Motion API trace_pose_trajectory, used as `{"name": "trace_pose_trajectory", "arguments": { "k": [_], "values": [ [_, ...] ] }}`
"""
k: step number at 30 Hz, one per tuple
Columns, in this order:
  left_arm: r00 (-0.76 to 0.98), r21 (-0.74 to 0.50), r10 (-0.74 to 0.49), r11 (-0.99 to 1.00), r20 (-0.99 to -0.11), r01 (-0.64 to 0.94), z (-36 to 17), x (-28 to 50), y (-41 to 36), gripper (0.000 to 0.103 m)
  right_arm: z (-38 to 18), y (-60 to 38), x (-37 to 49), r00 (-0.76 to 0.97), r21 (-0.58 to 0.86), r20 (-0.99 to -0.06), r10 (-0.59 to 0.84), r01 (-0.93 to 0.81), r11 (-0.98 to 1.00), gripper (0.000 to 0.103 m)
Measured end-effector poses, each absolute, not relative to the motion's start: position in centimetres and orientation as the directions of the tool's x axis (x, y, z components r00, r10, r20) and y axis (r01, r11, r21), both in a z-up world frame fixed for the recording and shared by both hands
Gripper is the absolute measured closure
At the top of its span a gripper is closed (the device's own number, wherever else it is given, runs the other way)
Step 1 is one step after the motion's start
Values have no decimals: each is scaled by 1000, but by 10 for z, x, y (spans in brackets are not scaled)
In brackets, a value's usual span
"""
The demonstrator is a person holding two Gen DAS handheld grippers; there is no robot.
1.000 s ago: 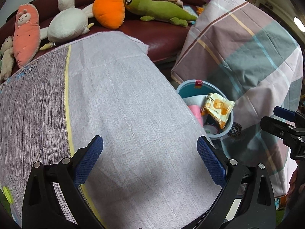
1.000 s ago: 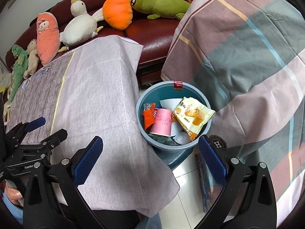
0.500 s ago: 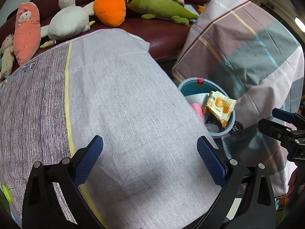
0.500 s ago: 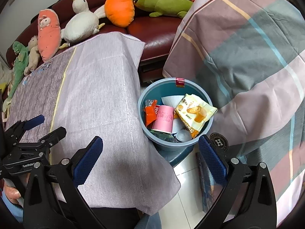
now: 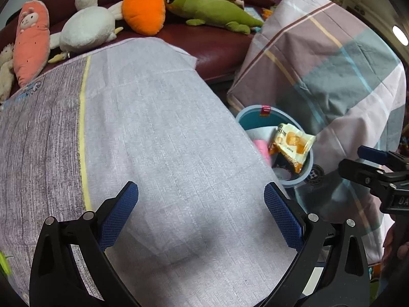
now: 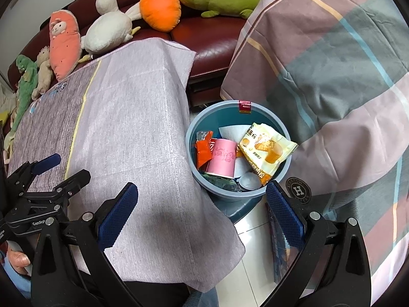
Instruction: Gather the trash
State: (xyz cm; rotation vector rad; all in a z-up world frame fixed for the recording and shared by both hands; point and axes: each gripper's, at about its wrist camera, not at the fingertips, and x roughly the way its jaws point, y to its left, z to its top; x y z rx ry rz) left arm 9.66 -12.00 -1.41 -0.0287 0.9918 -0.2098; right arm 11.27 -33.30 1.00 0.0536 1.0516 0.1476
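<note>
Tongs both spread, empty — left tongs point(image 5: 200, 211) over cloth point(image 5: 158, 138), right tongs point(image 6: 202, 211) beside bin point(image 6: 194, 128).

1. Left gripper point(image 6: 61, 171): white lettering "GenRo" on its black body in the right wrist view; the rest of the word is cut off.
2. Round badge point(image 6: 298, 190) on the plaid cloth, just right of the blue bin point(image 6: 194, 128): a large letter "H" in its centre; the ring text is too small to read.
3. Pink cup point(image 6: 222, 160) inside the bin: decorative red characters, illegible.
4. Yellow snack wrapper point(image 6: 265, 148) on the bin's right rim: Chinese print, not clearly readable.
5. Red label point(image 6: 245, 106) on the bin's far rim: print unreadable.
</note>
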Motion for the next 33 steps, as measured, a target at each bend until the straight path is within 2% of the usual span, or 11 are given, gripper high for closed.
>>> {"name": "trace_pose_trajectory", "arguments": {
  "k": [33],
  "values": [
    [483, -37, -102, 989, -870, 143, -50, 117, -130, 4, -26, -350, 140, 438, 127, -889, 135, -47, 991, 7]
  ]
}}
